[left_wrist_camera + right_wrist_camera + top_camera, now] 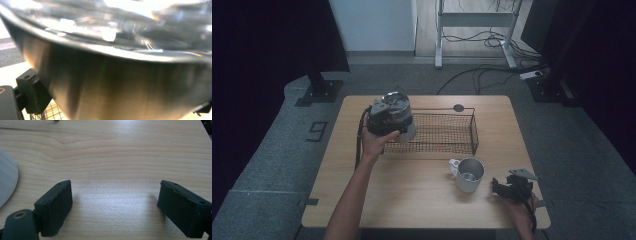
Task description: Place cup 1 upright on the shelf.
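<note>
Left gripper (388,121) clamps a shiny, smooth-walled steel cup (120,82) above the left end of the wire basket (472,131), while the right gripper (115,202) rests open beside the mug (469,175).

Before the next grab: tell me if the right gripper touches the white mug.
Apart. The high view shows bare table between the right gripper and the white mug.

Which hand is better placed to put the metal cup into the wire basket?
Left: its tongs hold the metal cup above the wire basket. The right tongs are open near the table edge.
</note>
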